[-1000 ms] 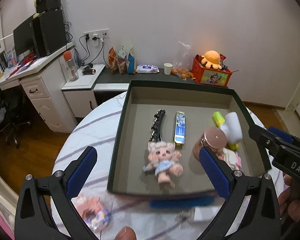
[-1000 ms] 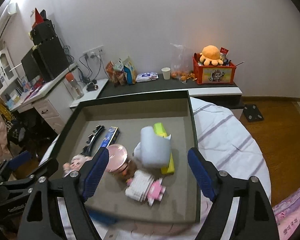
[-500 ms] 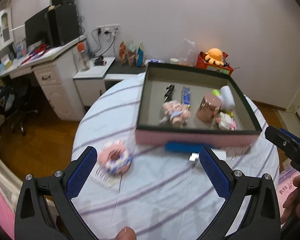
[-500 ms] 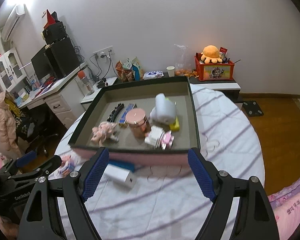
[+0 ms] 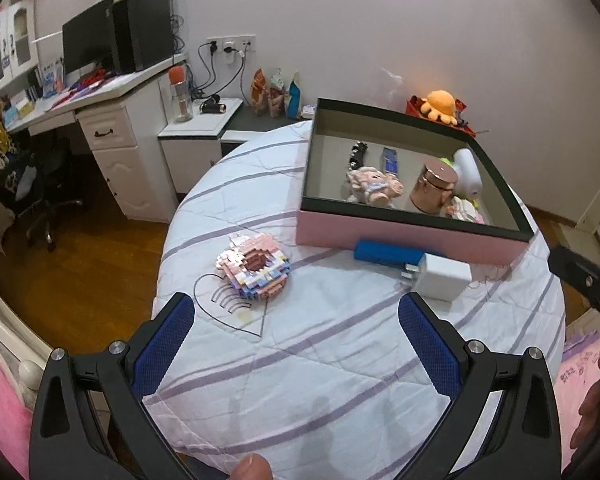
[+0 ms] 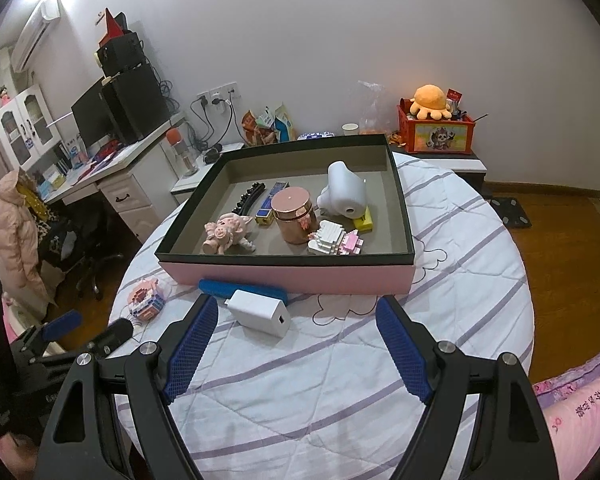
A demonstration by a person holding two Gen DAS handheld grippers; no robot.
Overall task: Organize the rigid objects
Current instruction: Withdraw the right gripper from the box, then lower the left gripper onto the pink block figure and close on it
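left claw (image 5: pixel 296 340) agape, empty | right claw (image 6: pixel 296 344) agape, empty | round table (image 6: pixel 480 280), striped quilted cloth | desk (image 5: pixel 100 92) by white wall

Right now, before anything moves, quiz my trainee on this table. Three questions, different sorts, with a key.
1. True or false: the copper jar stands inside the box.
2. How many things lie on the cloth outside the box?
3. Which is nearest the right gripper: A) white charger, B) pig toy, C) brick donut?

Key: 1 true. 2 three: charger, blue bar, brick donut. 3 A.
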